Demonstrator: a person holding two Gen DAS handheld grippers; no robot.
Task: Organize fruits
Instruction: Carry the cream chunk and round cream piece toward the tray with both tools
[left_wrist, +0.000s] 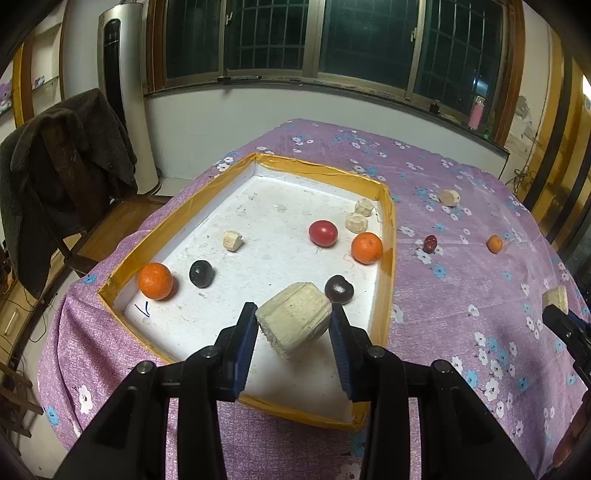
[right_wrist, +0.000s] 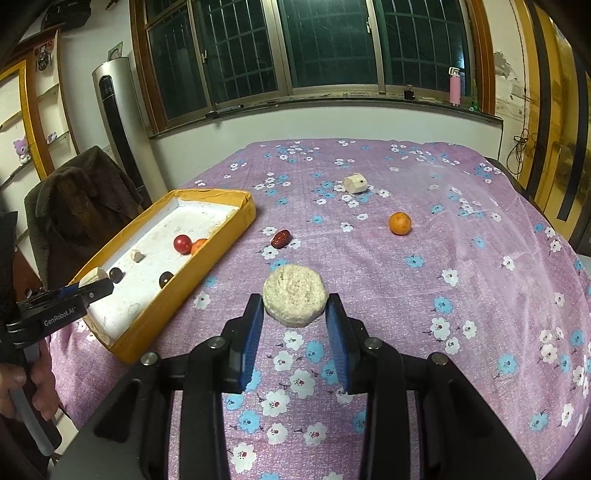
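My left gripper is shut on a pale corn-cob chunk and holds it above the near end of the yellow-rimmed white tray. The tray holds two oranges, a red tomato, two dark fruits and several pale chunks. My right gripper is shut on a second pale chunk above the purple cloth, right of the tray. On the cloth lie a red date, an orange and a pale chunk.
The table has a purple flowered cloth and drops off at its left and near edges. A chair with a dark coat stands left of the table. The left gripper and hand show in the right wrist view.
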